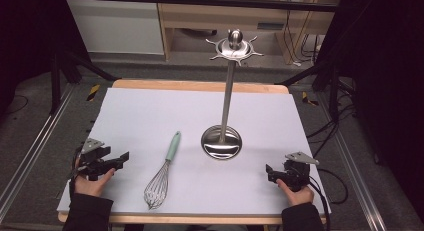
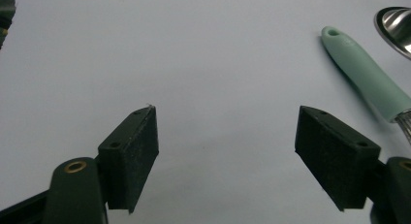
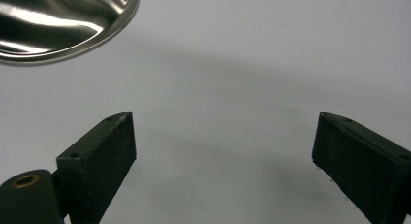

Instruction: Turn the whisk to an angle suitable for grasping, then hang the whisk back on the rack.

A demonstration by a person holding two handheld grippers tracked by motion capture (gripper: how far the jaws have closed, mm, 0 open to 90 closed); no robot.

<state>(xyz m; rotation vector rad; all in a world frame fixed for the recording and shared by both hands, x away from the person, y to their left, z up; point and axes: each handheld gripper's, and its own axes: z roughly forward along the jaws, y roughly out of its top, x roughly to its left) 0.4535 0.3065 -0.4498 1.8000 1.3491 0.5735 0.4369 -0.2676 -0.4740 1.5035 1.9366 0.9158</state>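
High view: whisk (image 1: pixel 163 174) at 3 o'clock of left gripper (image 1: pixel 120 158); both grippers released, right gripper (image 1: pixel 270 172) empty near stand (image 1: pixel 221 142).

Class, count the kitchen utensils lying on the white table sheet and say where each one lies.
1: a whisk lies left of the steel stand's base, handle pointing away, between the left tongs and the stand.

Left gripper (image 1: pixel 120 157): my black frame, grey three-cornered plate on top
Right gripper (image 1: pixel 270 172): black too, same grey plate, black cable trailing behind
Pads (image 2: pixel 138 151): flat, matt black, small holes along the top edge
Pivots: brass-ringed holes
Sleeves (image 1: pixel 90 211): dark
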